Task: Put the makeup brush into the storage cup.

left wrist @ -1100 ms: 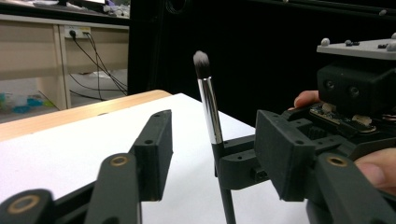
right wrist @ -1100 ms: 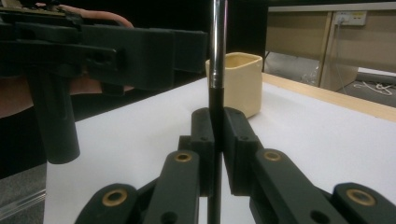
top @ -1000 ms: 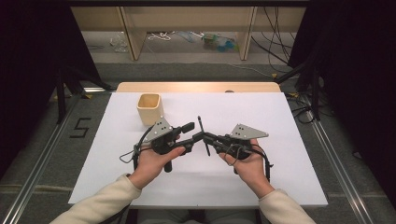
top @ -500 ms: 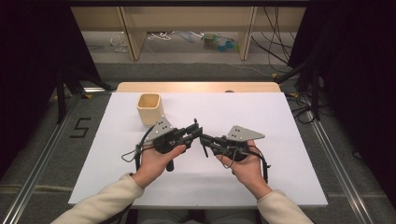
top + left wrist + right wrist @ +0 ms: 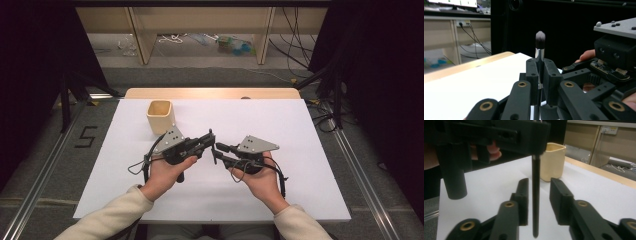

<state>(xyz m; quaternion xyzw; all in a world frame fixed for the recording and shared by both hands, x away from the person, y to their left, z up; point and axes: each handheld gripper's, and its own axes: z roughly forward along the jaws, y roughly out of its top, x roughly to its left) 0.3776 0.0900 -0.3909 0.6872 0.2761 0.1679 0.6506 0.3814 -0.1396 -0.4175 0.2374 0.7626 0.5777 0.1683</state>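
A slim black makeup brush (image 5: pixel 213 146) stands upright between my two grippers over the middle of the white table top (image 5: pixel 305 190). My left gripper (image 5: pixel 540 72) has just been closing and is shut on the brush's metal collar, with the grey bristle tip (image 5: pixel 540 39) above the jaws. My right gripper (image 5: pixel 539 191) has just been opening. The brush's black handle (image 5: pixel 535 195) hangs between its pads (image 5: pixel 523 192), which stand apart from it. In the high view the left gripper (image 5: pixel 209 140) and right gripper (image 5: pixel 218 152) meet tip to tip.
A cream square cup (image 5: pixel 160 116) stands upright on the table behind the left gripper, also seen as the cup (image 5: pixel 552 161) beyond the brush. A wooden strip (image 5: pixel 210 93) edges the table's far side. Dark curtains flank both sides.
The left gripper moved in and its jaws closed on the brush. The right gripper's jaws, shut on the handle before, have parted from it. Both hands stayed about where they were.
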